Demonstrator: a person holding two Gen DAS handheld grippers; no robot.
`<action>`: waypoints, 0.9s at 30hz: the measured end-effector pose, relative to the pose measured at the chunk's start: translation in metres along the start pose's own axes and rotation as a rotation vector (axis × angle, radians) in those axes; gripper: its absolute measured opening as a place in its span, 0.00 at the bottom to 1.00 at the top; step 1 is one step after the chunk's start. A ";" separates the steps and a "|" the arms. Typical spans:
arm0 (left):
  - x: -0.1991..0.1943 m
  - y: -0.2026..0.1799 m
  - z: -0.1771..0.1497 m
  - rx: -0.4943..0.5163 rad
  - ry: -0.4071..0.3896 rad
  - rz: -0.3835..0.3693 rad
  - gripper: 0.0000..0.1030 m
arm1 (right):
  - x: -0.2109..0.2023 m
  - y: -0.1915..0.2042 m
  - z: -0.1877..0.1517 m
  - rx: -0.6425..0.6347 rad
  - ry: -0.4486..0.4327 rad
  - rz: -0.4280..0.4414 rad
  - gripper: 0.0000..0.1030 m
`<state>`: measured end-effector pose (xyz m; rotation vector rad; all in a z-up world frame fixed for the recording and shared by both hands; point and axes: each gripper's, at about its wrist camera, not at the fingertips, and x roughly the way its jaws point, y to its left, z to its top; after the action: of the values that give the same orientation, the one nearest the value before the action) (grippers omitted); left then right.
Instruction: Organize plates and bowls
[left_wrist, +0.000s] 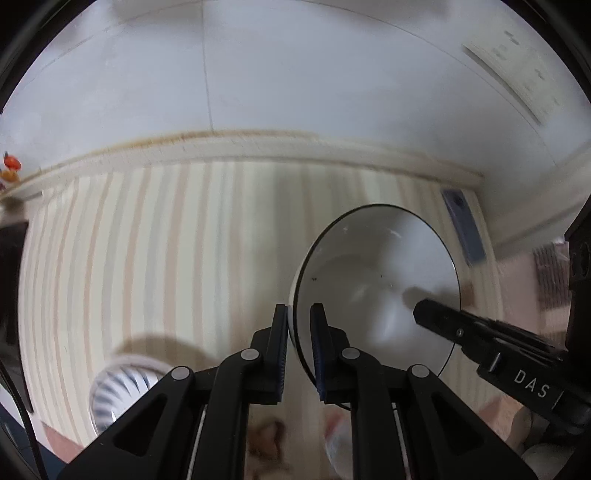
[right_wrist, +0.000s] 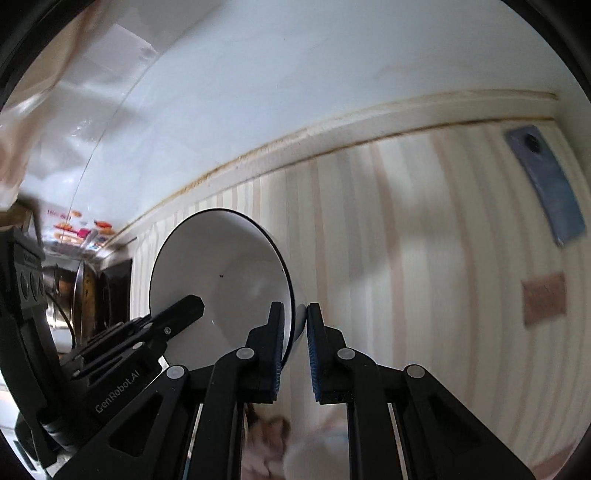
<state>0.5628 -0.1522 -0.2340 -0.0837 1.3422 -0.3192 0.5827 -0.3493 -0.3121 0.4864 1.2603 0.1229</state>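
A white bowl with a thin dark rim (left_wrist: 376, 280) is held up above the striped table between both grippers. My left gripper (left_wrist: 298, 314) is shut on its left rim, one finger inside and one outside. In the right wrist view the same white bowl (right_wrist: 221, 284) has its right rim pinched by my right gripper (right_wrist: 295, 314). Each gripper's fingers show inside the bowl in the other's view. A blue-and-white striped bowl (left_wrist: 118, 387) sits on the table at the lower left of the left wrist view.
The table has a cream and tan striped cloth (left_wrist: 147, 258) and stands against a white wall (left_wrist: 295, 74). A blue phone (right_wrist: 546, 184) lies at the table's far right. A brown square mat (right_wrist: 543, 297) lies near it. Kitchen clutter (right_wrist: 74, 280) stands at the left.
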 end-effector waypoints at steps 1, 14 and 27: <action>-0.003 -0.005 -0.011 0.016 0.009 -0.008 0.10 | -0.009 -0.003 -0.009 0.000 -0.006 -0.009 0.14; 0.005 -0.053 -0.093 0.117 0.113 -0.044 0.10 | -0.058 -0.049 -0.121 0.060 0.030 -0.077 0.14; 0.030 -0.058 -0.117 0.169 0.143 0.008 0.10 | -0.032 -0.077 -0.151 0.117 0.094 -0.056 0.14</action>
<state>0.4456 -0.2015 -0.2755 0.0871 1.4515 -0.4377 0.4179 -0.3862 -0.3489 0.5505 1.3774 0.0253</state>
